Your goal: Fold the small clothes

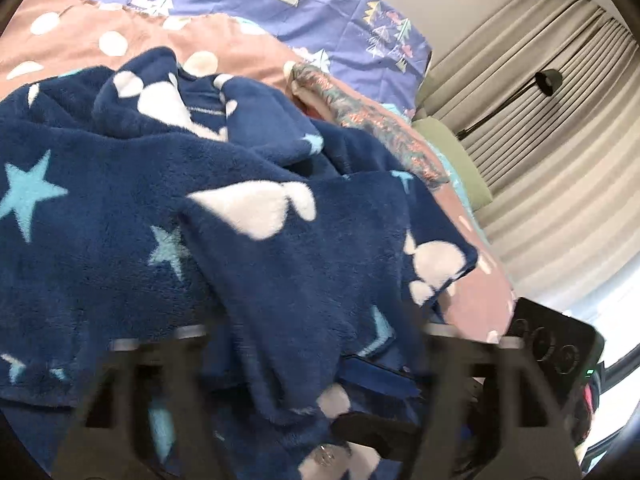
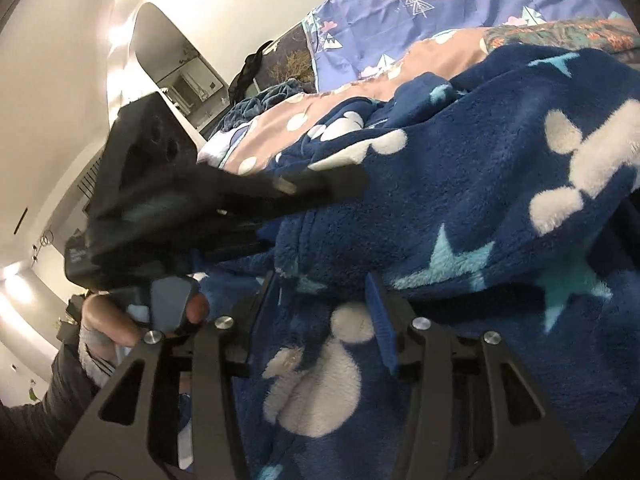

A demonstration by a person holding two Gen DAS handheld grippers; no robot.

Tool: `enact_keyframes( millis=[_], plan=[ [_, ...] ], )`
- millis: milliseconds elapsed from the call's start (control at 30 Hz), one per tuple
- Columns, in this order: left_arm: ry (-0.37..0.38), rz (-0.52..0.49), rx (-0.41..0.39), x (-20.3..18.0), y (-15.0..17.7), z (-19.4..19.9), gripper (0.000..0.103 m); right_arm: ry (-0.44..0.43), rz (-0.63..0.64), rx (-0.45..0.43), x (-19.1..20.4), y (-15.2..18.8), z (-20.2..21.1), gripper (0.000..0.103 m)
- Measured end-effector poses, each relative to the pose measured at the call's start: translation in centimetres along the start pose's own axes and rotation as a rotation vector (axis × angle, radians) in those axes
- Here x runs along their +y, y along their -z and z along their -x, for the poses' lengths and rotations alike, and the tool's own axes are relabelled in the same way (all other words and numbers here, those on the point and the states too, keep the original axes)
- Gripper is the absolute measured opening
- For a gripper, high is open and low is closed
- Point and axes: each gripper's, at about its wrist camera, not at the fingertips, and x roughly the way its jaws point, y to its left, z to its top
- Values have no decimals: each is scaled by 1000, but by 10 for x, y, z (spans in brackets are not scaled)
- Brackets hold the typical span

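**Fleece garment bunched on the bed, both tools close in**

Bedroom setting — a bed [image 1: 248, 56] with a pink spotted cover and a purple tree-print sheet [image 1: 320, 4], grey curtains [image 1: 560, 152] off to one side. On the bed lies the navy fleece garment [image 1: 200, 208], patterned with white mouse-head shapes and pale blue stars, heaped in thick overlapping folds.

By its look it is light, soft and plush — nothing fragile, but bulky and springy, so folds will likely puff back up, and a single layer may be hard to isolate. A hem, cuff or seam edge would probably give the firmest purchase; pinching mid-panel would likely gather loose pile.

The right gripper [image 2: 320, 316] has its fingers spread wide, fleece lying between them; one blue pad [image 2: 380, 320] stands against the cloth, yet nothing is clamped. The left gripper [image 1: 316, 356] is blurred: its fingers seem apart with a fold of fleece draped between them, but I cannot tell whether they pinch it. In the right wrist view the left gripper reaches across the garment's near edge.
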Motion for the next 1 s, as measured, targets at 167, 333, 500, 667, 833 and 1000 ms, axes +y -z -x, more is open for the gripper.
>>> enact_keyframes(
  millis=[167, 333, 500, 667, 833, 1000],
  plan=[
    [-64, -70, -51, -16, -17, 17, 9, 0, -6, -40, -1, -2, 9, 45],
    [-149, -215, -206, -48, -46, 82, 9, 97, -141, -120, -26, -4, 20, 49],
    [-266, -274, -271, -41, -53, 140, 9, 137, -312, -145, -59, -5, 25, 42],
    [-352, -160, -267, 17, -44, 167, 9, 202, -225, -128, -44, -7, 16, 50],
    [-480, -79, -177, 76, -28, 146, 22, 206, -221, -127, -43, -7, 16, 51],
    [-667, -33, -138, 120, -11, 125, 42, 225, -207, -126, -40, -10, 11, 51]
  ],
)
